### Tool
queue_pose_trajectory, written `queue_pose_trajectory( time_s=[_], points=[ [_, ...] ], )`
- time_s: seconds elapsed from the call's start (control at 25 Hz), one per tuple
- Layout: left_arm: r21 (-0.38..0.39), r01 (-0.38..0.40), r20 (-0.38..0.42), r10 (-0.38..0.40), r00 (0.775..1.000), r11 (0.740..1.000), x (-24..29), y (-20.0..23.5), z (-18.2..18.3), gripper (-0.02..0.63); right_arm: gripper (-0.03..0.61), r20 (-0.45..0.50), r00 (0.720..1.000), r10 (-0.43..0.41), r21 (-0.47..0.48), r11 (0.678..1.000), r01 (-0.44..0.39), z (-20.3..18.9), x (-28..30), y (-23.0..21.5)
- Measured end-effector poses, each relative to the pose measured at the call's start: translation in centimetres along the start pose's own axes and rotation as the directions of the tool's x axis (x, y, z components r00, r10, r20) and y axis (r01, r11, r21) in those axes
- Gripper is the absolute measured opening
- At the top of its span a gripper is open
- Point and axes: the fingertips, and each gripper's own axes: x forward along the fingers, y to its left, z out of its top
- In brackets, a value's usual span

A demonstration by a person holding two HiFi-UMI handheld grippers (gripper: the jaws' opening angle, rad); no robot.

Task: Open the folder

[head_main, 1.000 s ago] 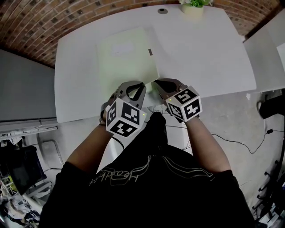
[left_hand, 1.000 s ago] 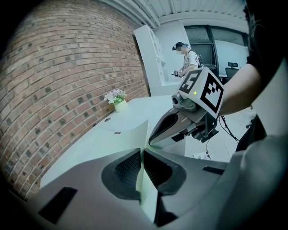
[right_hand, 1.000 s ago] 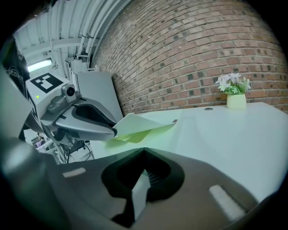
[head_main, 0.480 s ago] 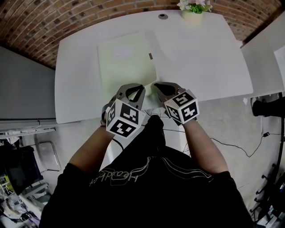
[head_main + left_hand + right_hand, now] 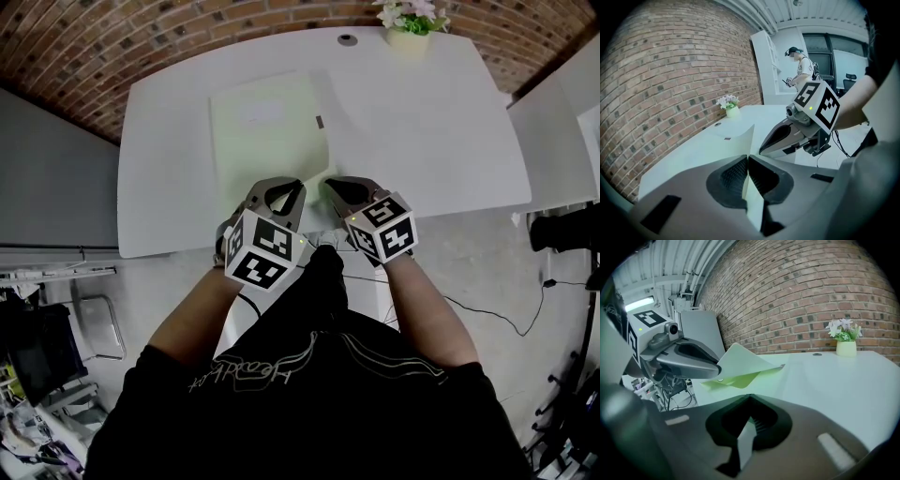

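Note:
A pale green folder lies on the white table, its near edge at the table's front. My left gripper is at that edge, shut on the folder's top cover. In the right gripper view the cover curves up off the lower leaf, with the left gripper pinching its corner. My right gripper sits close beside it, its jaws closed on a thin pale sheet at the same near edge. The two grippers' tips almost meet.
A small pot of flowers stands at the table's far edge, next to a round cable hole. A brick wall runs behind the table. A second white table is to the right. Another person stands far off.
Both grippers stay at the folder's near edge. Only the head view has shifted a little, so the table sits lower in the picture.

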Motion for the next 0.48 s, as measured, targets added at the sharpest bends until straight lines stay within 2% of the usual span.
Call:
queue_pose_trajectory(
  time_s=[0.24, 0.36, 0.48],
  points=[
    [0.042, -0.041, 0.03, 0.04, 0.999, 0.998, -0.9, 0.8, 1.1, 0.017, 0.0, -0.004, 1.0, -0.001, -0.006, 1.0, 0.001, -0.1, 0.0, -0.1],
    [0.03, -0.041, 0.04, 0.04, 0.998, 0.999, -1.6, 1.0, 1.4, 0.017, 0.0, -0.006, 1.0, 0.002, 0.0, 1.0, -0.002, -0.1, -0.1, -0.1],
    [0.049, -0.065, 0.049, 0.063, 0.997, 0.997, -2.2, 1.1, 1.5, 0.018, 0.0, -0.011, 1.0, -0.001, -0.007, 1.0, 0.001, -0.1, 0.0, -0.1]
  ],
)
